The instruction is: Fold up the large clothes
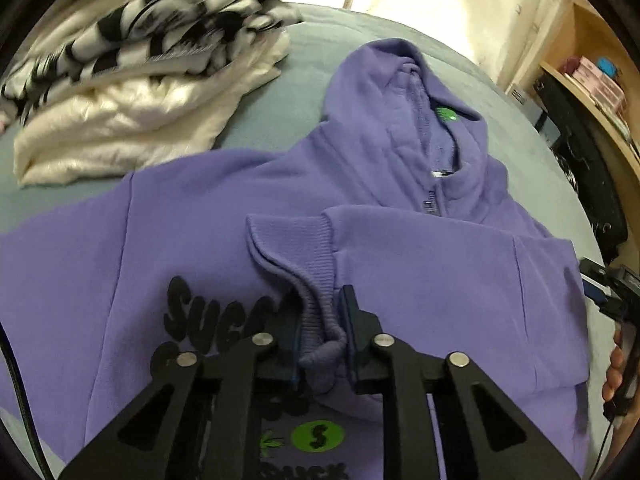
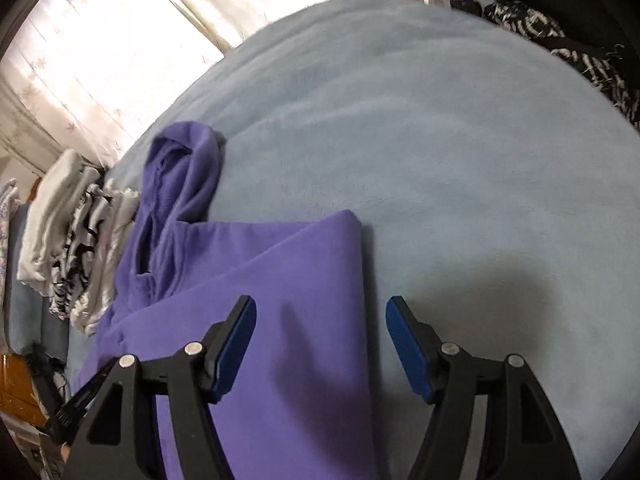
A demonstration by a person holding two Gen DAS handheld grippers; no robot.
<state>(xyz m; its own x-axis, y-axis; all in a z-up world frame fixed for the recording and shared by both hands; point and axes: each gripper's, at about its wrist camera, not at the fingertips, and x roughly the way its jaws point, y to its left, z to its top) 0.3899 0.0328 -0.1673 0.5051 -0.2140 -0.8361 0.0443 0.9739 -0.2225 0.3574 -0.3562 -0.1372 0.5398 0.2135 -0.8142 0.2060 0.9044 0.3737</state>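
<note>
L gripper is clamped on the ribbed cuff of the folded-in sleeve; the purple hoodie is laid flat on the grey-blue bed cover, hood toward the window. R gripper is held with jaws apart, nothing between the pads, above the hoodie's folded side edge. Risks, as judged: cuff is pinched off-centre w/ fabric bunched, so slip is likely if pulled sideways; sleeve may be dragged across the chest and the fold undone. If the R gripper is closed at the edge, bed cover may be caught along w/ the hoodie. Folded stack lies near; a wide swing could topple it.
</note>
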